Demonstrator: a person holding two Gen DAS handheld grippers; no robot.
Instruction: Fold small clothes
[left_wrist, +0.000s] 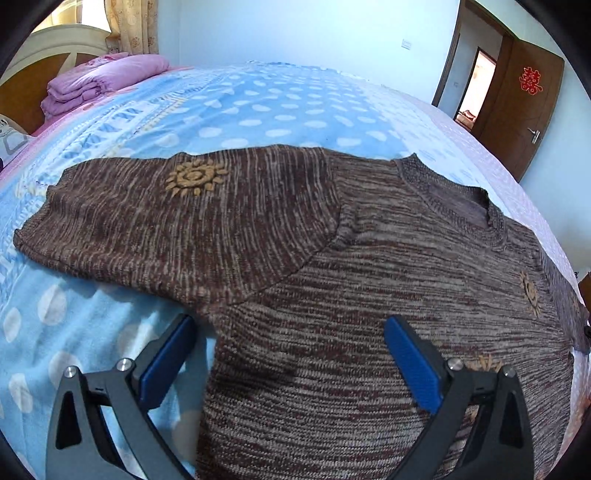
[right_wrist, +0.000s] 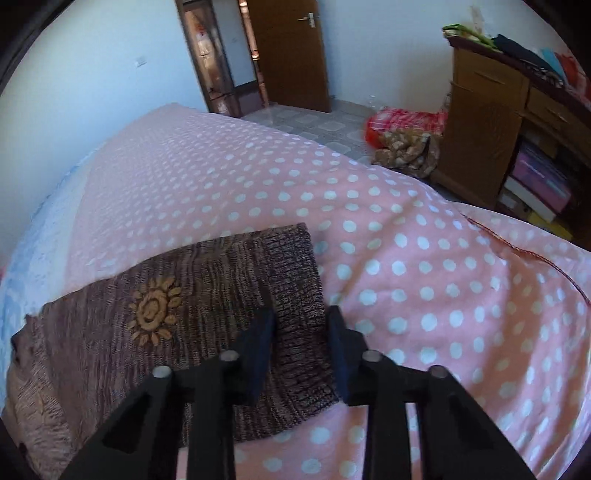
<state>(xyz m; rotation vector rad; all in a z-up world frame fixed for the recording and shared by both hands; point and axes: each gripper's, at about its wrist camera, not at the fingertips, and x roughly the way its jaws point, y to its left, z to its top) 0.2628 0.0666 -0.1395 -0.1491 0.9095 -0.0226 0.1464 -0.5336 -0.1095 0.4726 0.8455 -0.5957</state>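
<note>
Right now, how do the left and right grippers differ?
The left gripper stands wide open, while the right gripper is closed narrow on the cuff. The left gripper hangs over the sweater body near the armpit; the right gripper sits at the sleeve's end. Both point down at the same sweater.

Coarse brown knit sweater (left_wrist: 332, 295), fuzzy dotted fleece blanket (left_wrist: 258, 110), glossy wooden door (right_wrist: 291, 55), matt blue fingers (left_wrist: 410, 365)
</note>
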